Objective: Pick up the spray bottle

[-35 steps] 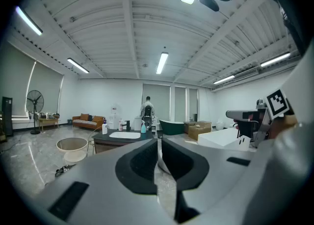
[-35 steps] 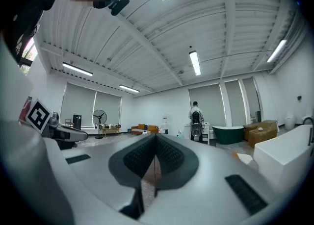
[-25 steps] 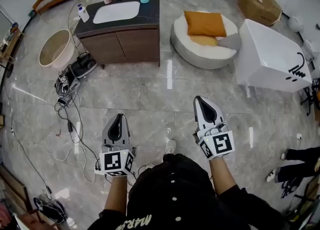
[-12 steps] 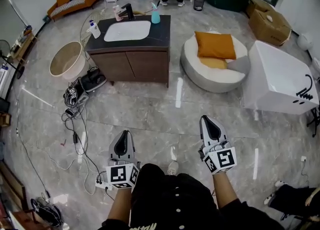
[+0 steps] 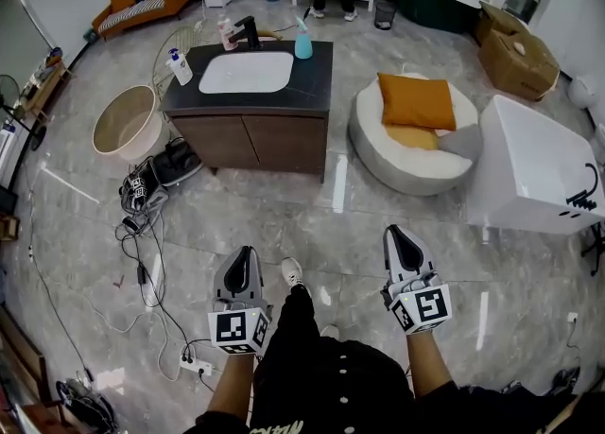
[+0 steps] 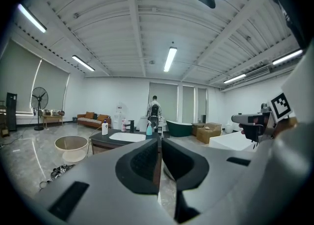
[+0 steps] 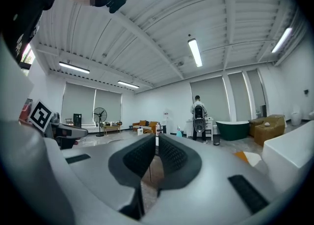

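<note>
Grey marble floor [image 5: 284, 205] fills most of head view. Dark desk [image 5: 312, 82] with white sink [image 5: 248, 72] stands ahead. Left claw [image 5: 244, 254] and right claw [image 5: 398, 232] over floor, each narrow, jaws pressed together, holding nothing. Teal spray bottle [image 5: 302, 44] upright on desk back right corner, near black faucet [image 5: 248, 33], well apart from both claws.

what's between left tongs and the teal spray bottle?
Head view: from the left tongs, bare grey marble floor, then the brown wooden vanity cabinet carrying the teal plastic spray bottle.
</note>
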The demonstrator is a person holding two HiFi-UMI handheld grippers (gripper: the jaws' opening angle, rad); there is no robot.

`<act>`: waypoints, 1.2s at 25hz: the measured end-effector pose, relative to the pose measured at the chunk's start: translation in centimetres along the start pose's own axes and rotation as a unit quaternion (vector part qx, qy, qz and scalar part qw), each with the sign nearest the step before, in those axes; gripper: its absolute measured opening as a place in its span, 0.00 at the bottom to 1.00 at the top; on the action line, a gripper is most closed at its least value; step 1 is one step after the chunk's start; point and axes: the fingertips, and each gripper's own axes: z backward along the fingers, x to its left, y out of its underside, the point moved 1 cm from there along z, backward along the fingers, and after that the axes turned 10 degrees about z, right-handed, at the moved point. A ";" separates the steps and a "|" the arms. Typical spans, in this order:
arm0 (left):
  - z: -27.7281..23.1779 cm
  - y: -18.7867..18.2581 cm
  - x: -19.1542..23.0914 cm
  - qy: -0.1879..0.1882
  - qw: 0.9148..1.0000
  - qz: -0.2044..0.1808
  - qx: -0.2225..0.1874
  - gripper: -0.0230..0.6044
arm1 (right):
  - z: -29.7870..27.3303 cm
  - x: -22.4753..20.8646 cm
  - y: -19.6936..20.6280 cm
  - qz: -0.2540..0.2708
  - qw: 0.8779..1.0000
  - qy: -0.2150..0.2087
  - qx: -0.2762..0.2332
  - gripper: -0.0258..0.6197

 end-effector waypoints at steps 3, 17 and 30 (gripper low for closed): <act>-4.1 -1.4 2.2 -0.011 1.000 -0.006 -0.011 0.08 | -4.3 -1.2 -0.1 0.001 1.000 0.004 0.001 0.03; -22.7 -8.9 11.8 0.011 1.000 -0.022 -0.016 0.08 | -25.8 -5.2 -2.1 0.022 0.999 0.025 -0.003 0.03; -34.7 -9.8 15.5 0.022 1.000 -0.013 0.008 0.08 | -38.4 -8.9 -0.4 0.016 1.000 0.022 0.008 0.03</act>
